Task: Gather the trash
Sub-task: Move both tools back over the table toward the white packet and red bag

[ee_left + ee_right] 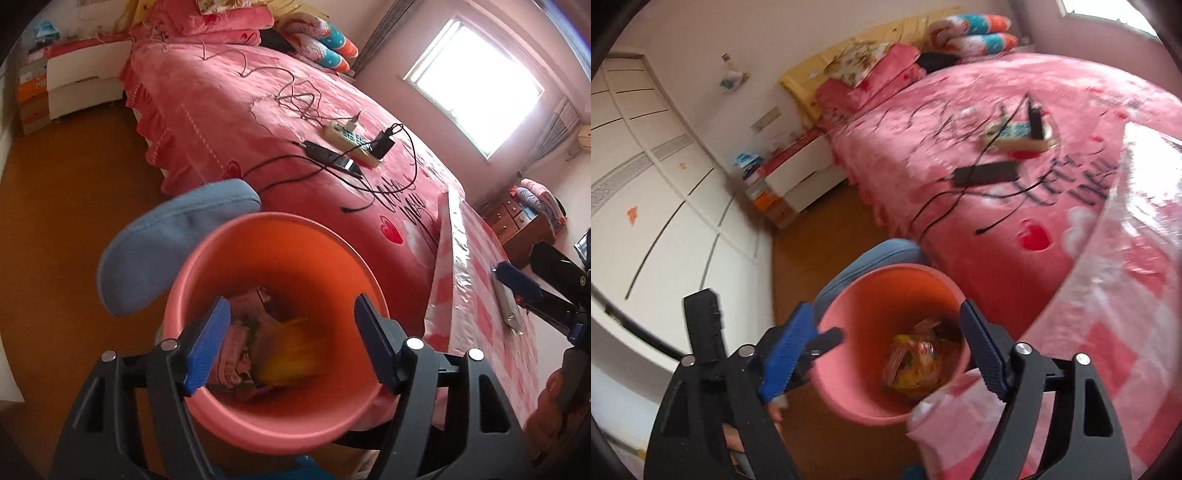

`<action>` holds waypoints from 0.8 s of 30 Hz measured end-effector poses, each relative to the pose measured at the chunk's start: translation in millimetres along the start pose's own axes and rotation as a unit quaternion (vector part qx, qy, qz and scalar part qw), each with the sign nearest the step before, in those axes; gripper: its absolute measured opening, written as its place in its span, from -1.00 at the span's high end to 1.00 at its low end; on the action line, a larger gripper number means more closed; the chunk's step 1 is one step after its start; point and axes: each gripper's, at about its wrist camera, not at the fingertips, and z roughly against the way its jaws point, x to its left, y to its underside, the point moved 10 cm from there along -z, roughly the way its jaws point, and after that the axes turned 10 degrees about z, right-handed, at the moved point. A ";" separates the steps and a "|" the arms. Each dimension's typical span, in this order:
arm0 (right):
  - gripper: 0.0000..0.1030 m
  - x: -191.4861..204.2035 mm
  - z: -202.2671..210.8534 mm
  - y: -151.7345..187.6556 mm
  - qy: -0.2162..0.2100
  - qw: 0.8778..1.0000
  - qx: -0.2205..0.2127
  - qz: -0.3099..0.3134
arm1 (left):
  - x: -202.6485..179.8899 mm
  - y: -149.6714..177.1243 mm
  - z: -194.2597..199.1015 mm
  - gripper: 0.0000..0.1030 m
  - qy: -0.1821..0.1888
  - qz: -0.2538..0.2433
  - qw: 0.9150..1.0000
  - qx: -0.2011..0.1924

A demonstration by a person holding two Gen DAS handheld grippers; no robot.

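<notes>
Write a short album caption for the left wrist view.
Open hand-held gripper poised over a pink bin holding wrappers, beside a pink bed.

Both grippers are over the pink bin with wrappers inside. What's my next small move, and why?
Probably lift both away and look for more trash. The left gripper and right gripper stand open and empty above the pink bin, and the yellow wrapper already lies inside, so this drop looks done.
</notes>
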 end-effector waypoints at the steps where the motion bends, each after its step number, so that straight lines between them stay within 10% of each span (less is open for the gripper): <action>1: -0.64 -7.2 5.9 -0.9 0.010 1.000 -0.008 -0.004 | 0.0 -2.1 0.7 -0.42 0.000 0.000 1.000 -0.003; 24: -0.76 -76.3 74.9 29.3 0.106 0.991 -0.071 -0.048 | -62.0 14.7 4.2 -0.56 0.027 -0.048 0.998 0.002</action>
